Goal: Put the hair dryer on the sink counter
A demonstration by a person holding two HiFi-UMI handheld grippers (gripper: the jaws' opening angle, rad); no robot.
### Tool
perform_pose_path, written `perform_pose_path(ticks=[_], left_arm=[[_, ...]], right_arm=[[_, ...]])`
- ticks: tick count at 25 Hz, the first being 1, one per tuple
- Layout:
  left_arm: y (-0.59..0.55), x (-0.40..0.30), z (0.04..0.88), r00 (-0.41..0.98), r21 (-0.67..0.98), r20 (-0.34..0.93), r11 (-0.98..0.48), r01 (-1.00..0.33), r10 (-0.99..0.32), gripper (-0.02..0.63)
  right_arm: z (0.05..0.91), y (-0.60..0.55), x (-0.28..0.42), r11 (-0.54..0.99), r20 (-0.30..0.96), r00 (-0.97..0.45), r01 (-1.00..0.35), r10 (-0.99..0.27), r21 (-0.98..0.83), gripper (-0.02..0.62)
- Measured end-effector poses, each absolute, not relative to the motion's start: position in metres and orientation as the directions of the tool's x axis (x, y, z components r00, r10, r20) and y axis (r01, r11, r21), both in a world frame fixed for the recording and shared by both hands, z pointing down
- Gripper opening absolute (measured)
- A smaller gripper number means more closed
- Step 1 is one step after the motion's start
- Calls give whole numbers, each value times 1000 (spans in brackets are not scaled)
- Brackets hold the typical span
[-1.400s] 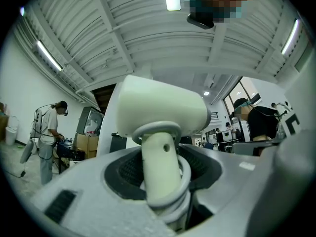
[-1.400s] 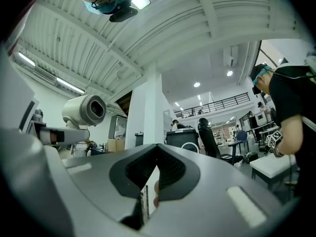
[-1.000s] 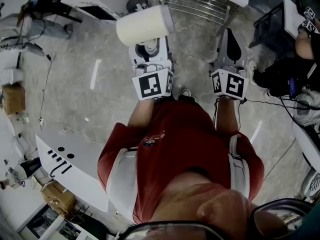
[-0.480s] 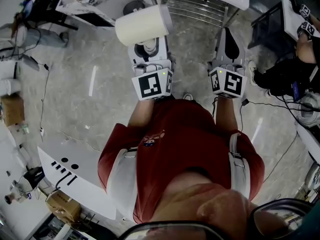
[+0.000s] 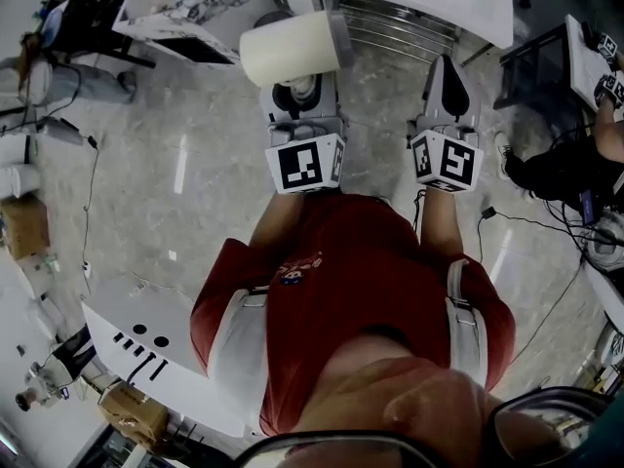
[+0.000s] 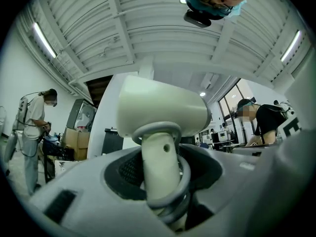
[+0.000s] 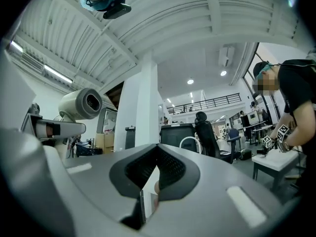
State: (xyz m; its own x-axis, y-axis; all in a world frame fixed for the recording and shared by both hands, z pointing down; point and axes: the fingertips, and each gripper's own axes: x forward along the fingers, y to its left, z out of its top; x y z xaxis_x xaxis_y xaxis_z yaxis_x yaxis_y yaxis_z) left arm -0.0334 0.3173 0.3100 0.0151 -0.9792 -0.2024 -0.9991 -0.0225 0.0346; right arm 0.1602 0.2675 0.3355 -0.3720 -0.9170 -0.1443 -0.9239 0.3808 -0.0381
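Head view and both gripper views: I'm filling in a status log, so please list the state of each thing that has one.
Left gripper: shut on the handle of the cream-white plastic hair dryer.
Hair dryer: carried in the air by its handle, barrel lying sideways, not yet set down.
Right gripper: jaws together, nothing between them.

Smooth matt plastic hair dryer [image 5: 290, 49]
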Motion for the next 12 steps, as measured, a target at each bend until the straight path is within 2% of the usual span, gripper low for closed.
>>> perform_pose_path(ticks=[12], left_arm=[[241,-136,309,80,44,-178,-89,-995,-981,193]], right_arm=[[326,205,54,342,-128,-337,-940,-933,-15,0]])
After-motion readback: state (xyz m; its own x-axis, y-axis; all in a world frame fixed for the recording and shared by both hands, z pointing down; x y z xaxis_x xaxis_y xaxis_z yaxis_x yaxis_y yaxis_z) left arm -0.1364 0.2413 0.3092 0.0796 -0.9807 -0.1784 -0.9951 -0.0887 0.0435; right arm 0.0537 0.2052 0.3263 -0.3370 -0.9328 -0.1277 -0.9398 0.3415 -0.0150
